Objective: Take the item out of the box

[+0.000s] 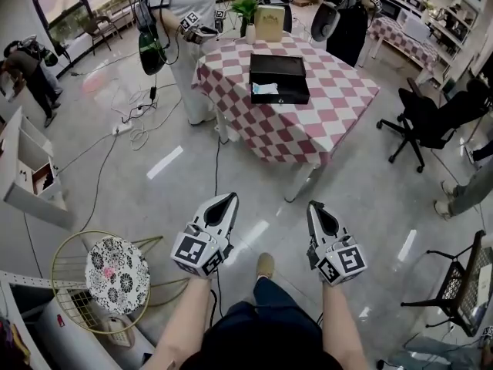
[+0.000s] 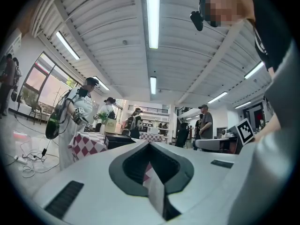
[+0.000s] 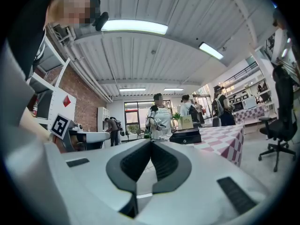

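A black open box [image 1: 279, 78] lies on the far half of a table with a red-and-white checked cloth [image 1: 323, 114], a few steps ahead of me. Inside it, a pale blue-white item [image 1: 266, 89] rests near the front left corner. My left gripper [image 1: 232, 197] and right gripper [image 1: 313, 206] are held low over the floor, side by side, well short of the table. Both are shut with nothing in them. The left gripper view shows the box [image 2: 119, 139] beyond the closed tips [image 2: 149, 143]. In the right gripper view the box [image 3: 185, 136] sits above the closed tips [image 3: 151, 141].
A person [image 1: 181, 21] with grippers stands at the table's left corner. Cables [image 1: 139, 122] trail over the floor on the left. A wire stool with a patterned cushion [image 1: 115, 272] stands at my left, a black office chair [image 1: 427, 118] right of the table. A plant [image 1: 246, 10] and beige box [image 1: 268, 23] stand behind the black box.
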A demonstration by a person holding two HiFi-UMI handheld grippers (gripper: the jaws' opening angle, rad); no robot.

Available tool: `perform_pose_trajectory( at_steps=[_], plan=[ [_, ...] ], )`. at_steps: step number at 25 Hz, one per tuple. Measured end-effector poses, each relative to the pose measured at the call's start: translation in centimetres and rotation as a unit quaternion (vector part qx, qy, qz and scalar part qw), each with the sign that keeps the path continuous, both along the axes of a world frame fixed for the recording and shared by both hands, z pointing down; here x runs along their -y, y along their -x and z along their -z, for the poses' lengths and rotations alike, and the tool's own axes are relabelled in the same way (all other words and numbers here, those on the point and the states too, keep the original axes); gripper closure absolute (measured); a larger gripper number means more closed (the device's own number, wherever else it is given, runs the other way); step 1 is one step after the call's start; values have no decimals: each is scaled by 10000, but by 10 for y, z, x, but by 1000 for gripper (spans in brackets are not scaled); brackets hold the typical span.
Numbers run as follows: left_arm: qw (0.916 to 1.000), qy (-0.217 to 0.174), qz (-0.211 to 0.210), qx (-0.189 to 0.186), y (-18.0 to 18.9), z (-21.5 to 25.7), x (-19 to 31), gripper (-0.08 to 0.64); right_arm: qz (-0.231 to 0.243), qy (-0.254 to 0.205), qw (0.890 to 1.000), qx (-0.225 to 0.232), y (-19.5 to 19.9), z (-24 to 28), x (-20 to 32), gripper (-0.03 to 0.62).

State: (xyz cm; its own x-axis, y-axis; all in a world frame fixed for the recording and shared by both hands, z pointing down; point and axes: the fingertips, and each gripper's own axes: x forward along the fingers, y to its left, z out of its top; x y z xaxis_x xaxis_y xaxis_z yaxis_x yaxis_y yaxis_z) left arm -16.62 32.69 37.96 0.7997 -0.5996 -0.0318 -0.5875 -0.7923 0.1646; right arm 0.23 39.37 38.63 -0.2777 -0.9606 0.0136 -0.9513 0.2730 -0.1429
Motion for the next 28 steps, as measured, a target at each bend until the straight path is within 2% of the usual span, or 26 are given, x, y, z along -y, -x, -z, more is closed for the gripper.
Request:
perform_pose_trajectory(
  at_steps=[11,28],
  plan=[
    [10000,65,52,26,-19,-6,41,549,52,42,10000,19,-19,-4,41,592],
    [9994,65,340,18,-57,-5,131,549,234,71,9997,-6,-63,-3,136,592]
  ],
)
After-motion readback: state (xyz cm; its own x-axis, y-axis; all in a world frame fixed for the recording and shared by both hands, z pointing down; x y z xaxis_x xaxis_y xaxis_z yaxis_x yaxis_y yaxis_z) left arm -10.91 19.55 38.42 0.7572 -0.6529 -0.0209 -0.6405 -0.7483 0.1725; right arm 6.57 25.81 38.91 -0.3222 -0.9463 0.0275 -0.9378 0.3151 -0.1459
